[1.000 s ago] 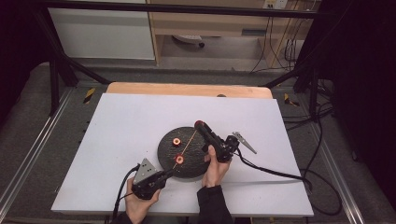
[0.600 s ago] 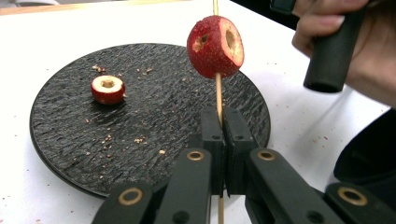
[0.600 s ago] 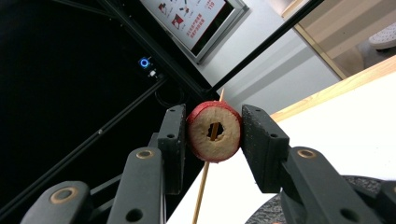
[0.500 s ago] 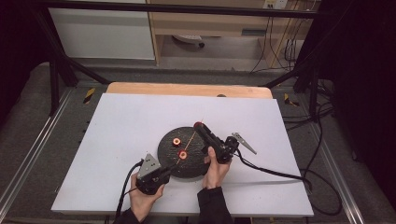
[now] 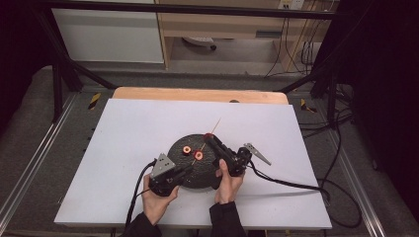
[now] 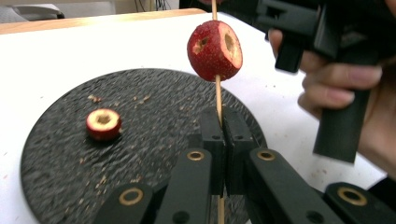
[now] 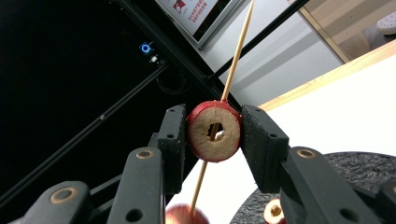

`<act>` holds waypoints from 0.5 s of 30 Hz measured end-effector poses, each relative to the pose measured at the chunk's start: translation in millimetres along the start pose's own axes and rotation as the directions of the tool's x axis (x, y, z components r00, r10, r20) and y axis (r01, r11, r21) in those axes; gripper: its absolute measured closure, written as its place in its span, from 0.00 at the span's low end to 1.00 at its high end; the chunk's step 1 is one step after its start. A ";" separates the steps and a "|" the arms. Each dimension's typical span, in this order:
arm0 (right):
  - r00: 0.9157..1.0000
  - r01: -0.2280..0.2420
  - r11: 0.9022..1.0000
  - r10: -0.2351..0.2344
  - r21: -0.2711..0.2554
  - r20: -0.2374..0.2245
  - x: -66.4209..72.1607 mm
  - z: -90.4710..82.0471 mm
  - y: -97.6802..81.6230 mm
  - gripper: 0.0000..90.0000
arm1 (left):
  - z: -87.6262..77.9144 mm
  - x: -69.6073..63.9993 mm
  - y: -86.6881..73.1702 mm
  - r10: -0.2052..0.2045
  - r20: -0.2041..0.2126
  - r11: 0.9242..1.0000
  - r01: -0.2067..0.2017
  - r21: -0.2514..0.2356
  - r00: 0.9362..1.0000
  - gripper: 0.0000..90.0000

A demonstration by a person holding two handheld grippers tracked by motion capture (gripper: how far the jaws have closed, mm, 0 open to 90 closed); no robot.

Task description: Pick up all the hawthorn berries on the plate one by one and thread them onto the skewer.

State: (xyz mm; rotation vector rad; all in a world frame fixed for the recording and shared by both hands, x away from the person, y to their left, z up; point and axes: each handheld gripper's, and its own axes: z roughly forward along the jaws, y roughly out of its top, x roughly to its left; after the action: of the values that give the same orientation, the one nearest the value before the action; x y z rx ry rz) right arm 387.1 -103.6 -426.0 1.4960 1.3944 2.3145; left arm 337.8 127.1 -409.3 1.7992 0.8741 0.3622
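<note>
1. Covering most of the work area, a white table top (image 5: 123,148) with a wooden edge (image 5: 197,95) at its far side; metal frame rails run along both sides.
2. Round black plate (image 5: 197,173), rough-textured, lying flat near the table's front middle; crumbs are scattered on its surface (image 6: 70,154).
3. Right gripper (image 5: 211,139), held in the person's right hand (image 5: 228,180) above the plate's right part, with a grey three-cornered plate and a cable trailing off to the right. Its jaws are clamped on a cored fruit slice (image 7: 214,131), red-skinned with a pale cut face, threaded on the stick.
4. Left gripper (image 5: 187,169), held in the left hand (image 5: 158,197) at the plate's front left edge. Its jaws are pressed together on the lower end of the stick, as the left gripper view shows (image 6: 225,135).
5. Thin wooden stick (image 5: 216,124), slanting up from the left gripper, through the fruit, and past the right gripper's jaws toward the table's far side.
6. Second cored fruit piece (image 6: 215,50), red, skewered on the stick between the two grippers, above the plate.
7. Third cored fruit piece (image 6: 103,123), lying loose on the plate, apart from the stick (image 5: 187,148).
</note>
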 end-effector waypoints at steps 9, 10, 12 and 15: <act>1.000 0.009 1.000 -0.009 0.008 0.000 0.1 -3.7 2.5 0.69 | 10.4 -0.5 11.2 0.000 0.017 1.000 0.000 0.009 1.000 0.98; 1.000 0.006 1.000 -0.006 0.008 0.000 -0.1 -4.3 3.0 0.69 | 11.1 -0.4 11.4 -0.002 0.018 1.000 0.001 0.011 1.000 0.98; 1.000 0.006 1.000 -0.006 0.005 0.007 -0.9 -6.3 2.9 0.69 | 12.7 -1.4 10.9 0.003 0.021 1.000 -0.003 0.014 1.000 0.98; 1.000 0.008 1.000 -0.008 0.030 0.010 -2.1 -6.4 2.5 0.69 | 13.6 -1.1 10.2 0.005 0.017 1.000 -0.006 0.016 1.000 0.98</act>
State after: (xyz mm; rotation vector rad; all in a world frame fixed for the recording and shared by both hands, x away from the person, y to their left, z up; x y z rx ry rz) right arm 384.4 -110.2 -426.6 1.5055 1.4365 2.2876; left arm 349.4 115.2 -405.4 1.8172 0.8624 0.3434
